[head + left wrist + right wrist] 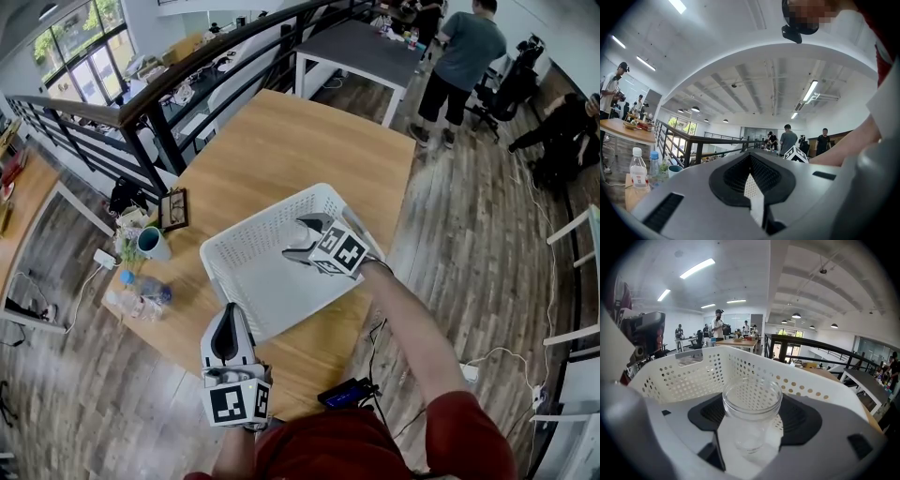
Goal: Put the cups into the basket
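Your right gripper (305,240) is mid-frame, down inside the white basket (246,239), and it's clamped on a clear glass cup (752,409). The cup is upright, mouth up, with basket walls all round it. Can't tell if its bottom touches the basket floor. Your left gripper (226,323) hangs at the lower left, just below the basket's near corner, jaws pinched together on nothing. A teal cup (151,242) stands at the left edge of the wooden table (281,141), well apart from the basket.

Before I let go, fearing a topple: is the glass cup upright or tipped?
Upright: the glass cup stands rim-up, held in the right claw, inside the basket.
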### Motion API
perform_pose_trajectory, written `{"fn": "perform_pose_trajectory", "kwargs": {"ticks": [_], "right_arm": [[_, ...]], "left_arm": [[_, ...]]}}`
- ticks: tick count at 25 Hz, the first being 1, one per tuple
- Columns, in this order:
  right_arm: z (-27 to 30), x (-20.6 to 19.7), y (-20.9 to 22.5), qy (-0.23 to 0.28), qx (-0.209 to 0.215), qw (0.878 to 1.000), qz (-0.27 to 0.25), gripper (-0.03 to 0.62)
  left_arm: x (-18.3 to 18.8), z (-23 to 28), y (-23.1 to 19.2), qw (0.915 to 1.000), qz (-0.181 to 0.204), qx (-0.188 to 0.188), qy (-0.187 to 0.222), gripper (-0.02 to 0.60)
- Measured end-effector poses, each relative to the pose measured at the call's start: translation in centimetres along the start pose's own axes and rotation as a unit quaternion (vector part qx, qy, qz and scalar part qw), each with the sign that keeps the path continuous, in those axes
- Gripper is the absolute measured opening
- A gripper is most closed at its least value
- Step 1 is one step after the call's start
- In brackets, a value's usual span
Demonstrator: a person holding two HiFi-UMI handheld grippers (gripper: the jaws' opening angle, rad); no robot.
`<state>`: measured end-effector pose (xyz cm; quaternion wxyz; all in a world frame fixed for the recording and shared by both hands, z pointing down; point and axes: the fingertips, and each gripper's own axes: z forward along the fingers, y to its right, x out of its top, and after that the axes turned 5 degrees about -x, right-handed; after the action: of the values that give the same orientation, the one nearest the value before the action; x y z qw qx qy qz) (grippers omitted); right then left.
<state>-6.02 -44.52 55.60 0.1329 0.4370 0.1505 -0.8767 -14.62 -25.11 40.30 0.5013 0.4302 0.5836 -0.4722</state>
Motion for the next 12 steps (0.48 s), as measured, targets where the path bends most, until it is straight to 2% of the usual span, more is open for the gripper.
{"fn": "perform_pose_trajectory", "kwargs": {"ticks": [12], "right_arm": [[-0.17,-0.44,-0.03,-0.048,-0.005,0.999,-0.016,0.354]], "left_arm": [[0.14,-0.05,0.12,1.0000,0.000,-0.005,-0.001,0.000]]}}
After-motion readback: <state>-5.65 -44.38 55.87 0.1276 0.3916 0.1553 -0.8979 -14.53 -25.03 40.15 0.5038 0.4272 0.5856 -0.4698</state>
